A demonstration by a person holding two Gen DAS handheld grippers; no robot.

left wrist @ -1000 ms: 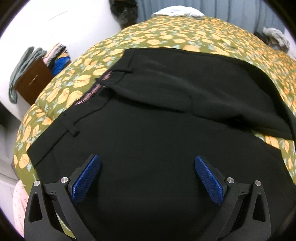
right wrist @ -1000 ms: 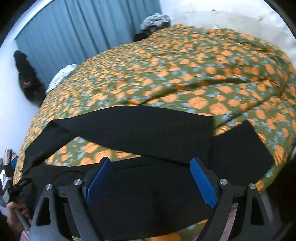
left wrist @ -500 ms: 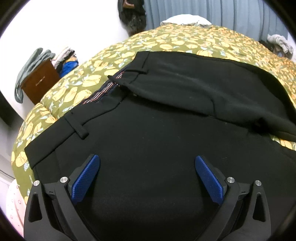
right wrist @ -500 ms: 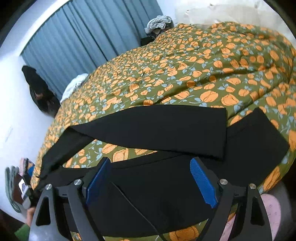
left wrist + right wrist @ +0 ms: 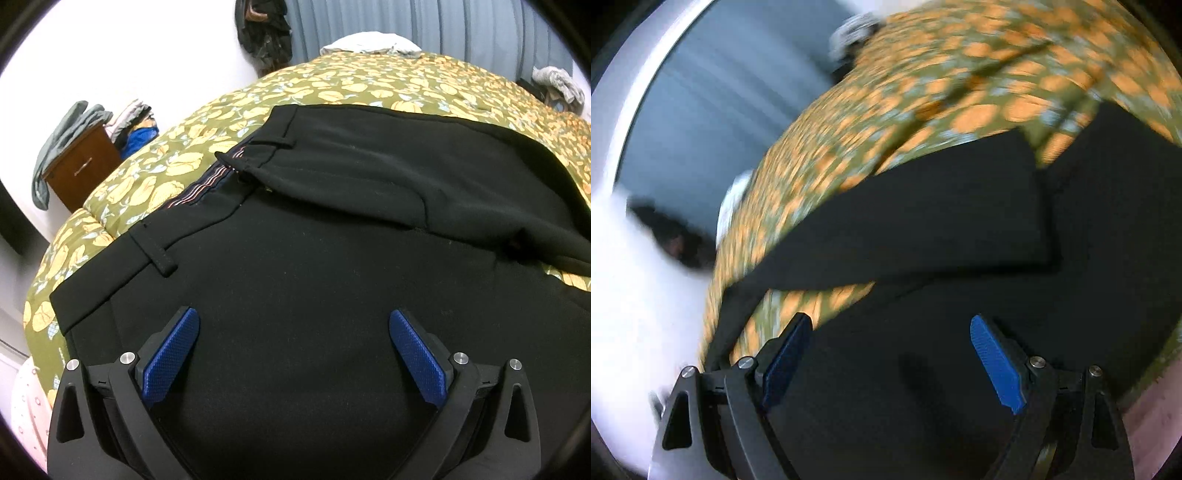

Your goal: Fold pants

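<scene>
Beneath both grippers' spread, empty jaws lie the black pants (image 5: 295, 280) on the bedspread (image 5: 155, 177)

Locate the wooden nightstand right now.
Left wrist view, far left: the wooden nightstand stands against the white wall beside the bed, with clothes draped over it.

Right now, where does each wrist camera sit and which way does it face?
Left wrist: behind the open left gripper, tilted down at the waistband end of the black dress pants; only its fingers show.
Right wrist: behind the open right gripper, rolled and blurred, over the leg end of the pants.
Shared: the pants, the green orange-flowered quilt.
</scene>
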